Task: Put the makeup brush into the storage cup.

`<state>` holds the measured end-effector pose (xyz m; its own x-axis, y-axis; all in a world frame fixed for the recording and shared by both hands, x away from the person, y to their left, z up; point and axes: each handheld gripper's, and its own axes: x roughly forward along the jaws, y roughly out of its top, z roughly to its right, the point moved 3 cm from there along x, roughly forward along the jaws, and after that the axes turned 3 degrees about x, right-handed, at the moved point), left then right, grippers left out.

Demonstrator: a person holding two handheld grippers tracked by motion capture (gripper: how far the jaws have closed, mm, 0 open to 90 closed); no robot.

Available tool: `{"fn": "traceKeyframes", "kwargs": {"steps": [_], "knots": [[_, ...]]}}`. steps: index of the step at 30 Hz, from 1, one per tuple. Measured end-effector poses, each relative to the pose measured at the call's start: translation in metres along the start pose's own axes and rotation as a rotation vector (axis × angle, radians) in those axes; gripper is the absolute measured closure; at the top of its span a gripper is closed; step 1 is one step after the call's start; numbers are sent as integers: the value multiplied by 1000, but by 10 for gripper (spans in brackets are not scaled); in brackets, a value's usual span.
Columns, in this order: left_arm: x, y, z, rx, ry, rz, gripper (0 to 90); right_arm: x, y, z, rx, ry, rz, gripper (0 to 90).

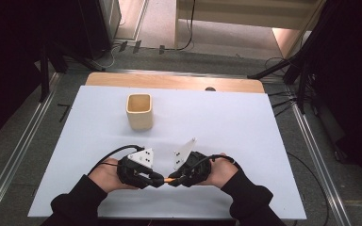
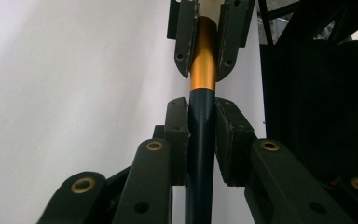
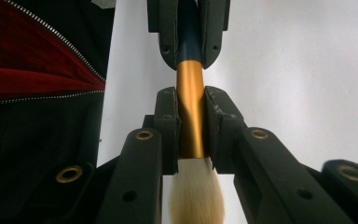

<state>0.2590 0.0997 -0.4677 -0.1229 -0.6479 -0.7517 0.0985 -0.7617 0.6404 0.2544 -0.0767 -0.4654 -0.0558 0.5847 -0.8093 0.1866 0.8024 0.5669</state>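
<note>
**White table, one brush held at both ends**

White sheeting covers the table [image 1: 245,122]; a cream square cup [image 1: 139,111] stands upright toward the far side, well apart from the work.

Near the front edge, a makeup brush [image 1: 169,179] hangs level between the two tools, clear of the surface.

Left gripper [image 2: 201,140]: jaws closed on the dark blue handle [image 2: 200,154].

Right gripper [image 3: 191,126]: jaws closed on the gold ferrule [image 3: 189,112], with the pale bristle tuft [image 3: 196,196] just behind its pads.

Handling judgement: the item appears light and rigid along handle and ferrule. Both look smooth and round, so it may roll or slip under a loose grip. Bristles are soft and easily splayed; hold the handle or ferrule, never the tuft.
</note>
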Motion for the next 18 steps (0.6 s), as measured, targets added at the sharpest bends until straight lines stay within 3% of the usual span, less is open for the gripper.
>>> {"fn": "traceKeyframes", "kwargs": {"steps": [3, 10, 16, 18], "knots": [[-1, 1, 2, 28, -2, -4, 791, 0, 0, -1, -8, 2, 2, 772], [-5, 2, 2, 22, -13, 13, 796, -3, 0, -2, -9, 13, 20, 767], [-5, 2, 0, -6, -17, 14, 797, -4, 0, 0, -6, 9, 32, 755], [-5, 2, 0, -18, -18, 21, 797, -5, 0, 1, 12, 8, 35, 706]]}}
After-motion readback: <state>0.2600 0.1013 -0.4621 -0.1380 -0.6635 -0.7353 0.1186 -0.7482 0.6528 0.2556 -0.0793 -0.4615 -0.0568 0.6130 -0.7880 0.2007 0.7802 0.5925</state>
